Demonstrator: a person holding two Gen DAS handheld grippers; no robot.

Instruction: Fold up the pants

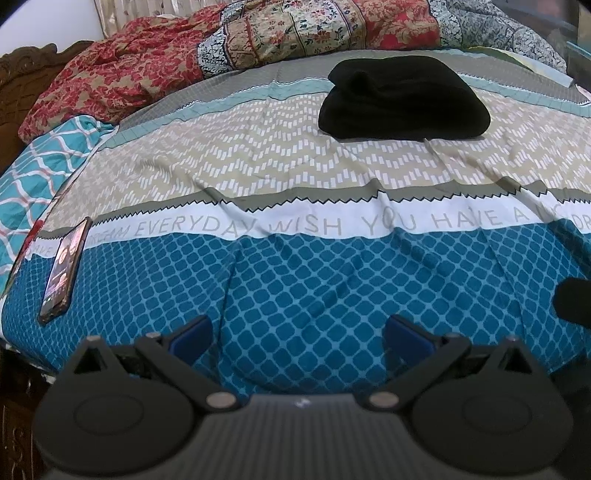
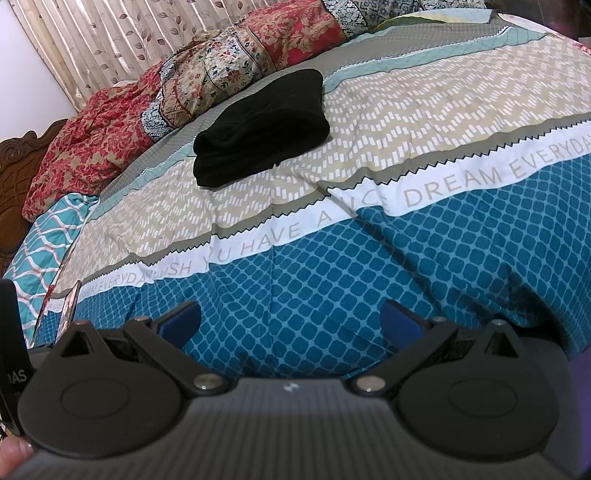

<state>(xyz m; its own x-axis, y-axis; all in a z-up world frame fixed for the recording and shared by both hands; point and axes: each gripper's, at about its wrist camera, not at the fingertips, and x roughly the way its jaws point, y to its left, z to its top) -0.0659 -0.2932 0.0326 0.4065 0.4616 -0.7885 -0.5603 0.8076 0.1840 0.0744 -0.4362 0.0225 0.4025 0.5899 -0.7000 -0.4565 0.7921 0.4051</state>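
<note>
The black pants lie as a compact folded bundle on the far beige zigzag band of the bed sheet; they also show in the right wrist view. My left gripper is open and empty, low over the blue near part of the sheet, well short of the pants. My right gripper is open and empty too, over the blue part of the sheet, with the pants far ahead and to the left.
A phone lies on the sheet's left edge. A crumpled red floral quilt and patterned bedding pile along the far side. A teal patterned pillow and the carved wooden headboard are at left. Curtains hang behind.
</note>
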